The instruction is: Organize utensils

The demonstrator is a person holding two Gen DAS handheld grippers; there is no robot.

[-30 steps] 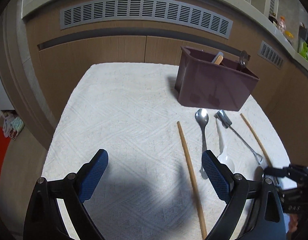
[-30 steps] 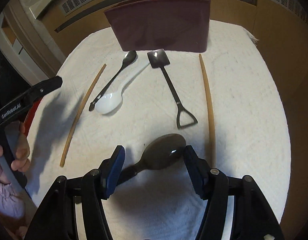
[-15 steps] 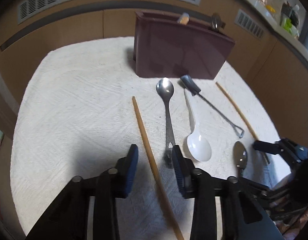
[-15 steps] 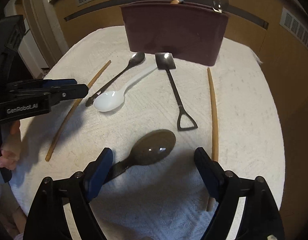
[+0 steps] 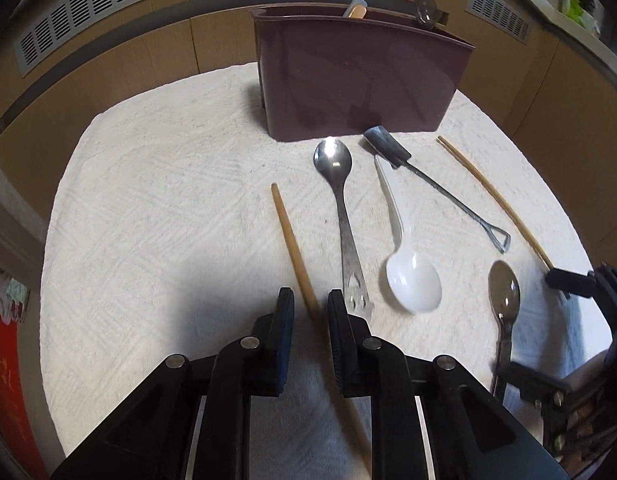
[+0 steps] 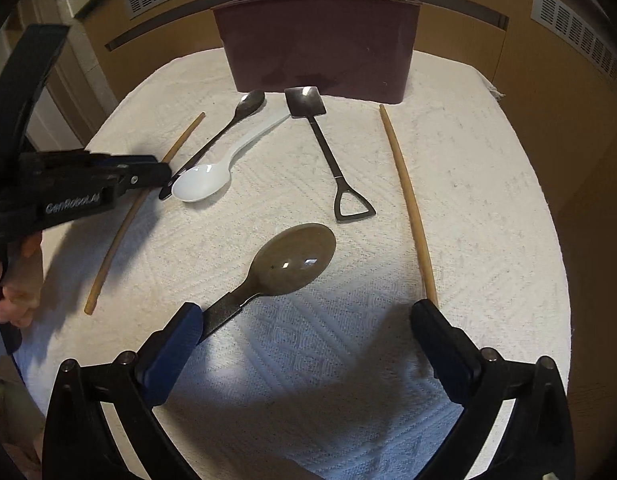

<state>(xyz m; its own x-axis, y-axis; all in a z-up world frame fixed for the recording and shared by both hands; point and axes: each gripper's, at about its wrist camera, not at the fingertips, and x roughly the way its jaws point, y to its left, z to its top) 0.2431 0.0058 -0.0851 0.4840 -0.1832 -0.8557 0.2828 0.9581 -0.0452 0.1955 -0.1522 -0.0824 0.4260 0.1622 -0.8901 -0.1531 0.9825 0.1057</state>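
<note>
Closing my left jaws (image 5: 310, 316) round the near chopstick (image 5: 292, 240), I could roll it off the towel (image 5: 148, 208); my right jaws (image 6: 304, 332), opening wide over the brown spoon (image 6: 292, 258), hold nothing. Holder (image 5: 360, 80) stands beyond.

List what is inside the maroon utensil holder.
Above the rim of the maroon utensil holder, only two things show: a light wooden-coloured handle tip and a round shiny metal end. The opaque walls hide the rest, so compartments and any other contents cannot be seen.
</note>
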